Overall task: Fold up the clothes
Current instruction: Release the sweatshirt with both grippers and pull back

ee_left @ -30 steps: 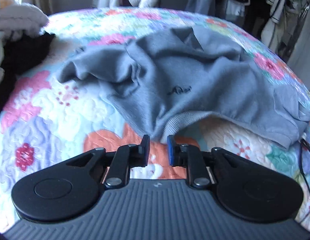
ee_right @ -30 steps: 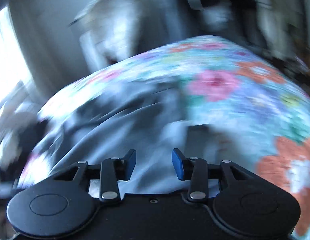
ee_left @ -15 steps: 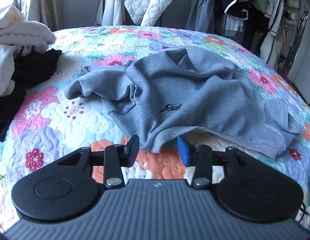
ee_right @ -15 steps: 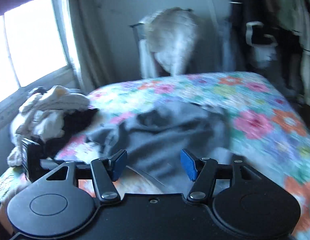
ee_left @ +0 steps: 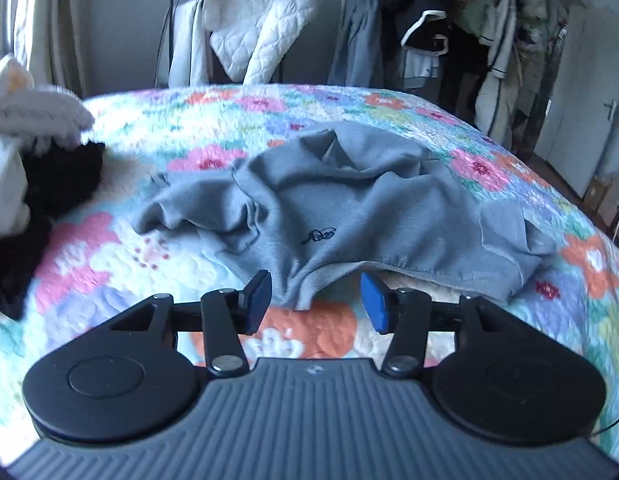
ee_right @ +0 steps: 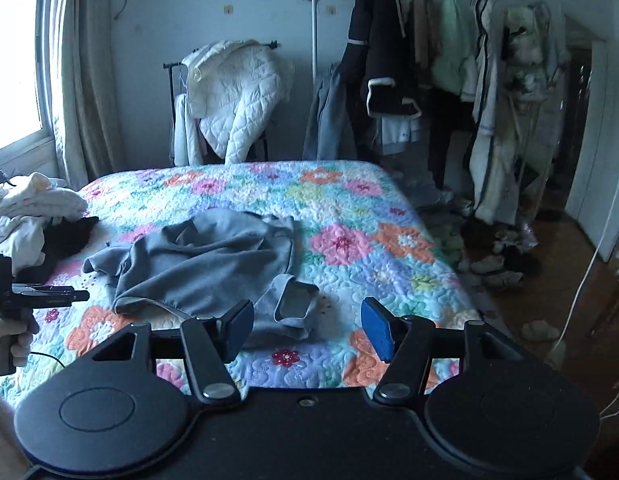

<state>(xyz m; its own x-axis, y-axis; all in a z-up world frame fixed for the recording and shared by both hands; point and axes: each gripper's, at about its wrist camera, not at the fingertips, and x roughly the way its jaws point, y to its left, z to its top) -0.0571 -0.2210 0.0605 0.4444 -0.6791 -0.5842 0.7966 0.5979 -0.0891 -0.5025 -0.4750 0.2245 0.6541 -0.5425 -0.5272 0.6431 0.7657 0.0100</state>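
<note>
The gray sweatshirt [ee_left: 349, 208] lies crumpled on the flowered quilt [ee_left: 149, 264]. The left gripper [ee_left: 315, 300] is wide open just before its hem. The right gripper [ee_right: 307, 328] is open too, near a sleeve.

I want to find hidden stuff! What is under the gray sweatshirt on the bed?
The gray sweatshirt lies crumpled on the flowery quilt. Where its hem lifts, only pale quilt shows. Anything beneath the rest is covered by cloth, so it cannot be seen.
</note>
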